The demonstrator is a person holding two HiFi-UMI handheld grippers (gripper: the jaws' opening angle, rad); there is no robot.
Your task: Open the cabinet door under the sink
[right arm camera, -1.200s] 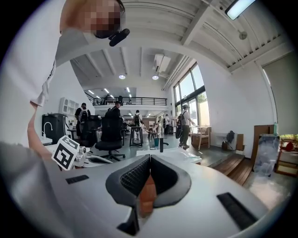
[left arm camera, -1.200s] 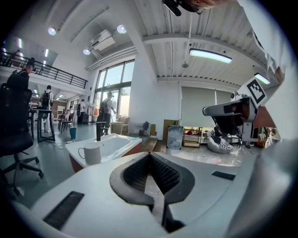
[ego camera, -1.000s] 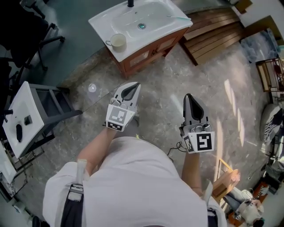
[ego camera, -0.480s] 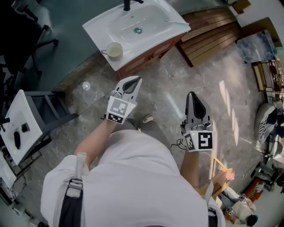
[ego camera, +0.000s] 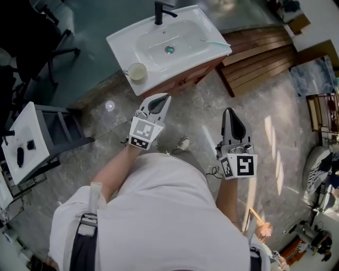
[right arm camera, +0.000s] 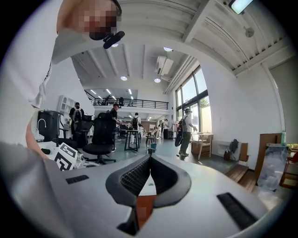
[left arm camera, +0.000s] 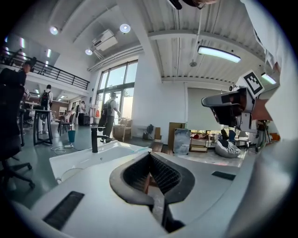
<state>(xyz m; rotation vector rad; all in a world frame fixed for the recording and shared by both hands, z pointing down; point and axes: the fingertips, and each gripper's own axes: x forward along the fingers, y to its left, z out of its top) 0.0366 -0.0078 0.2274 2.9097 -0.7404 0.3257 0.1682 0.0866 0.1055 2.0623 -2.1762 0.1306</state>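
Grey marbled stone floor [ego camera: 212,106] fills the head view. At its top edge a white ceramic sink [ego camera: 190,29] with a black tap [ego camera: 160,11] sits on a reddish-brown wooden cabinet [ego camera: 183,80]. From this steep angle the cabinet's door fronts appear flush and shut. A pale round cup [ego camera: 137,71] stands on the sink's front left corner. A slatted wooden platform [ego camera: 259,63] lies to the sink's right, and a white-topped table [ego camera: 21,143] stands at the left.

Only the head view shows the cup, the cabinet front and the person's white shirt [ego camera: 164,217]. The left gripper view instead looks across the sink top and tap to tall windows, standing people and a white beamed ceiling, with the other gripper at its right edge. The right gripper view alone shows black office chairs [right arm camera: 100,135] and a railed upper gallery.

The left gripper [ego camera: 159,103] points toward the cabinet's near corner and is clear of it. Its jaw tips meet, leaving an oval gap behind them, and nothing is gripped. The right gripper [ego camera: 229,119] hangs over bare floor farther from the cabinet, its tips likewise together and empty. Each carries a cube with black-and-white square markers.
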